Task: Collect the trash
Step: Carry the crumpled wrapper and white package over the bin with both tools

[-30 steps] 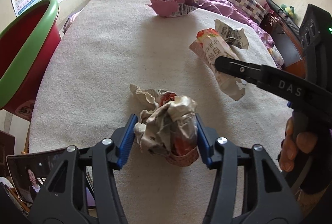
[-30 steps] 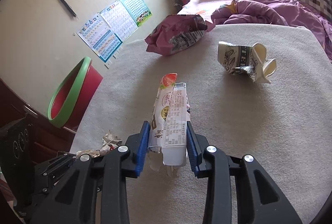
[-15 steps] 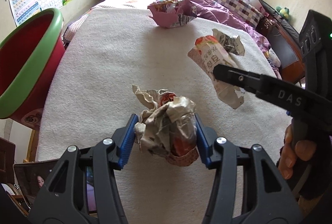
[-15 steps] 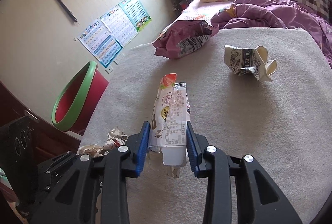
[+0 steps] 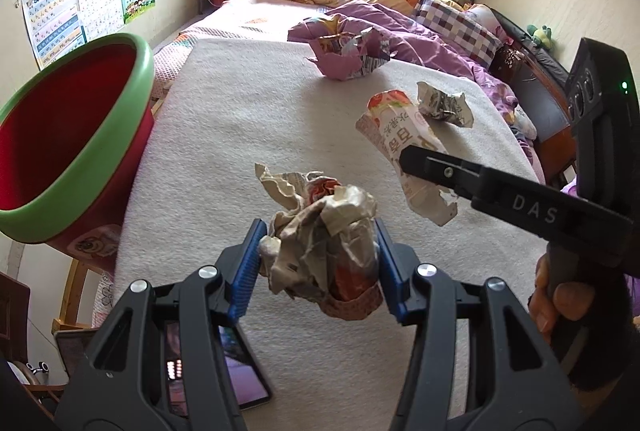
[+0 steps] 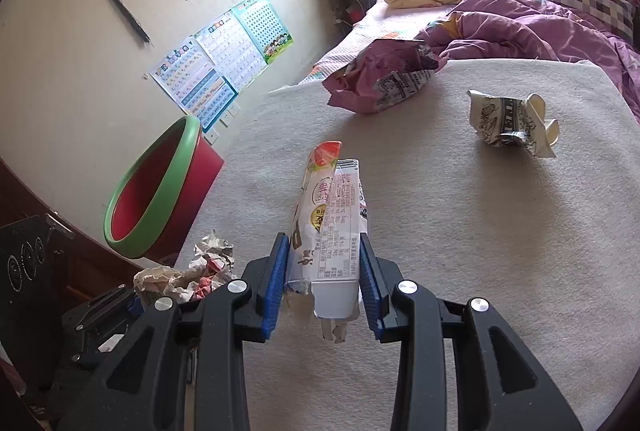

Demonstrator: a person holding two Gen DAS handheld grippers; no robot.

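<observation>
Above the beige blanket (image 5: 248,119), left tongs (image 5: 318,255) pinching crumpled paper (image 5: 324,231), right tongs (image 6: 323,275) clamping white wrapper (image 6: 332,223).

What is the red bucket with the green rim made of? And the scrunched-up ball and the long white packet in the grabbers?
The red bucket looks like smooth, slightly shiny plastic, moulded in one piece with its green rim. The scrunched-up ball seems to be thin printed paper or wrapper film: it keeps sharp creases and torn edges. The long white packet looks like glossy printed plastic film, probably a snack wrapper with a ripped end.
</observation>
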